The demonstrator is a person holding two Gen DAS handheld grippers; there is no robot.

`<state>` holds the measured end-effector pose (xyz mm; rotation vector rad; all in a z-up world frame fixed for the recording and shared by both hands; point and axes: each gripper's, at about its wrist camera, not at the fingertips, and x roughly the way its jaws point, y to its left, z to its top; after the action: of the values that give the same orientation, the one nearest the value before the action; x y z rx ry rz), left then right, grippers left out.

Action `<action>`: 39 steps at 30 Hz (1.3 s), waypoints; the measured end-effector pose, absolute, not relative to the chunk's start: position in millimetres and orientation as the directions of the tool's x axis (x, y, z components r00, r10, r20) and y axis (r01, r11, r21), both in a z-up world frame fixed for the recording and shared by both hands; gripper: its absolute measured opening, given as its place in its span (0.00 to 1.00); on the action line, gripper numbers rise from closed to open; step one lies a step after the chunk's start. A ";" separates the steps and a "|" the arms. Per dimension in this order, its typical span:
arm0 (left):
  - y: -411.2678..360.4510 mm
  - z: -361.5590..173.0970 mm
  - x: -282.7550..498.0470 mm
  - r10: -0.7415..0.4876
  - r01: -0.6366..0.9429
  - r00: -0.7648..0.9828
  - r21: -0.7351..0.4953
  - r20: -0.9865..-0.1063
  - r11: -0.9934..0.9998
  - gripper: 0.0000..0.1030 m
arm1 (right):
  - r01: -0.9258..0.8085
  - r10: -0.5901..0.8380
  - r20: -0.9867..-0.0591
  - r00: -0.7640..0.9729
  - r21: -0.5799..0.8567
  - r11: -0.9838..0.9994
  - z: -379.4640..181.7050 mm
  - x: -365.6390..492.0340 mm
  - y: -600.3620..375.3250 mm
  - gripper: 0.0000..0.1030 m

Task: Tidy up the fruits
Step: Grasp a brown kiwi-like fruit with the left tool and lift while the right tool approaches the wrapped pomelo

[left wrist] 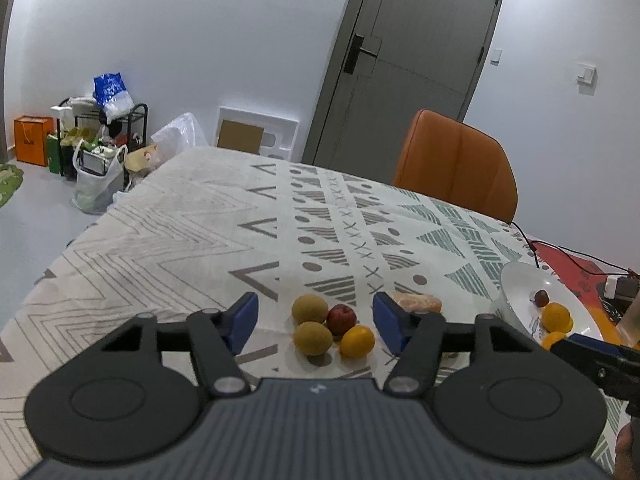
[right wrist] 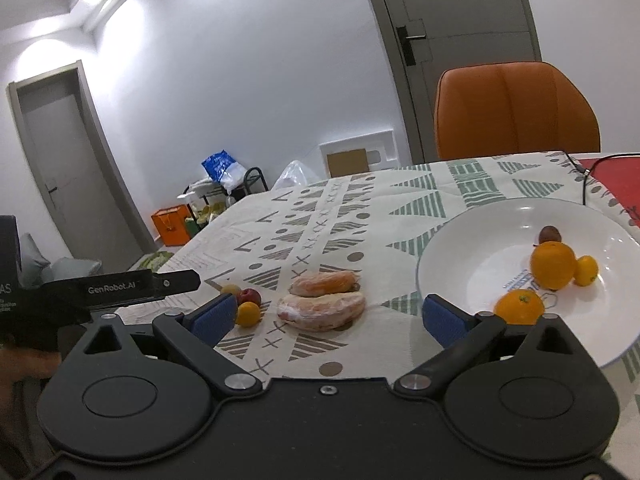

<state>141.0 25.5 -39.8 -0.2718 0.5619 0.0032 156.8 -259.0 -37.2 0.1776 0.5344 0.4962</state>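
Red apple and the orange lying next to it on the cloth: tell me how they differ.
The red apple is dark red; the orange beside it is bright orange-yellow. The apple lies farther from the left wrist camera, the orange nearer. In that view the apple looks slightly smaller than the orange. Both are round, rest on the patterned tablecloth beside two kiwis, outside the white plate, and neither is gripped.

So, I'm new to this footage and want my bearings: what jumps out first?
A white plate at the right of the patterned tablecloth holds three oranges and a small dark fruit. Left of it lie two wrapped peeled segments, then a cluster of two kiwis, a red apple and an orange, framed by the left gripper. An orange chair stands behind the table.
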 end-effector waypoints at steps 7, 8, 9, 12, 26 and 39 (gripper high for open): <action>30.0 -55.3 151.9 -0.096 -0.072 0.831 -0.277 -0.547 0.958 0.48 | -0.411 0.494 -0.479 0.725 0.275 0.869 -42.9 165.0 -242.1 0.91; 30.5 -58.0 153.6 -0.098 -0.073 0.829 -0.280 -0.550 0.957 0.48 | -0.412 0.493 -0.484 0.723 0.271 0.870 -43.7 166.1 -239.3 0.89; 31.0 -60.5 155.0 -0.100 -0.074 0.827 -0.284 -0.554 0.956 0.47 | -0.414 0.493 -0.490 0.719 0.268 0.870 -44.6 167.5 -236.8 0.87; 31.0 -67.5 159.7 -0.118 -0.069 0.819 -0.300 -0.561 0.952 0.42 | -0.416 0.493 -0.510 0.705 0.266 0.870 -48.0 172.7 -230.1 0.84; 41.4 -70.5 158.8 -0.147 -0.063 0.811 -0.334 -0.566 0.940 0.24 | -0.415 0.476 -0.562 0.677 0.243 0.877 -64.3 190.3 -202.3 0.84; 64.8 -59.3 151.5 -0.100 -0.096 0.829 -0.316 -0.550 0.944 0.24 | -0.377 0.420 -0.600 0.681 0.205 0.903 -75.7 205.4 -184.7 0.84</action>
<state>151.5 64.8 -59.3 -0.3413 0.5966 -0.0026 205.4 -184.7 -75.7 0.0664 0.6898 0.4478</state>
